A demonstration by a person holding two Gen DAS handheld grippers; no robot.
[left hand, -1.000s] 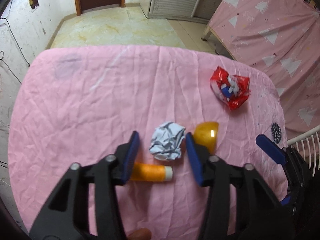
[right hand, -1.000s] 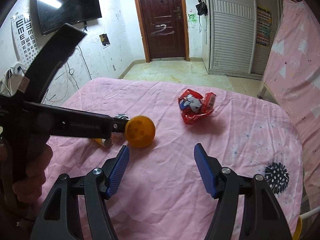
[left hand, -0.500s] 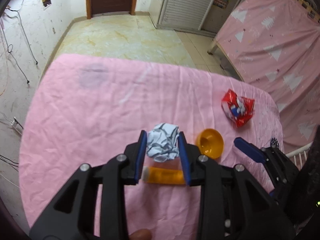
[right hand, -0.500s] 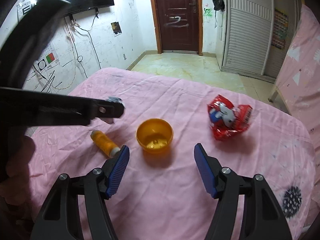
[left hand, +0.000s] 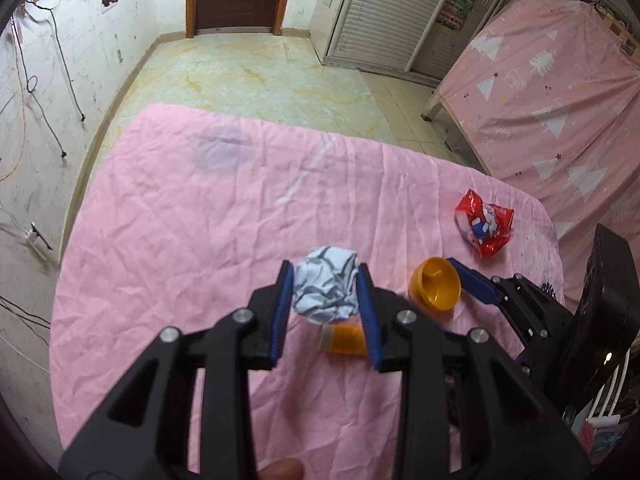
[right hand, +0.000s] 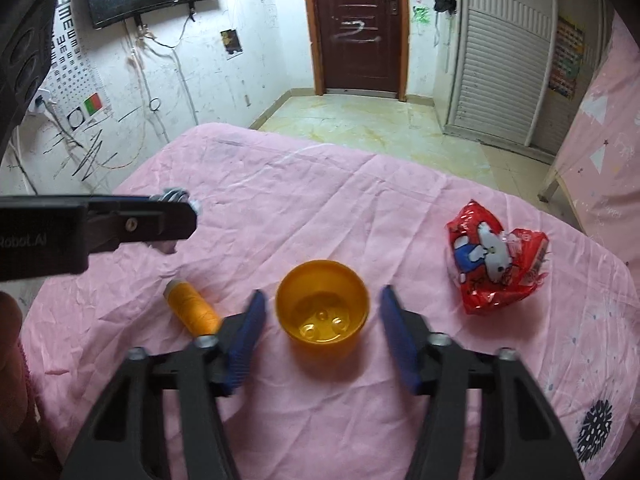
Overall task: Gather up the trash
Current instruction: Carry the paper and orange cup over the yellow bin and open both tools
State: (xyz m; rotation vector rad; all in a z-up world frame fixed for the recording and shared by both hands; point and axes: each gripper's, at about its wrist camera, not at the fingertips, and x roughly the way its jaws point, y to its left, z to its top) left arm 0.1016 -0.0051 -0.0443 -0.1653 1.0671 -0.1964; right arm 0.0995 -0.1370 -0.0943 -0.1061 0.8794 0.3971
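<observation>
A crumpled white paper ball (left hand: 326, 284) hangs just above the pink cloth with my left gripper (left hand: 325, 276) shut on it; in the right wrist view only a bit of the paper ball (right hand: 172, 194) shows past that gripper's finger (right hand: 160, 220). An orange cup (right hand: 324, 336) stands upright between the pads of my right gripper (right hand: 322, 298). Its jaws are closing, and a small gap still shows on each side. An orange bottle (left hand: 346, 340) lies on its side under the paper ball. A red snack wrapper (right hand: 496, 260) lies to the right.
The pink-clothed table (left hand: 200, 220) ends at a far edge over a tiled floor (left hand: 260, 76). A pink-draped bed (left hand: 560, 100) stands at the right. A white wire rack (left hand: 608, 396) sits at the lower right.
My left gripper closed on the paper ball and lifted it off the cloth. My right gripper moved up to the orange cup and its jaws narrowed around it.
</observation>
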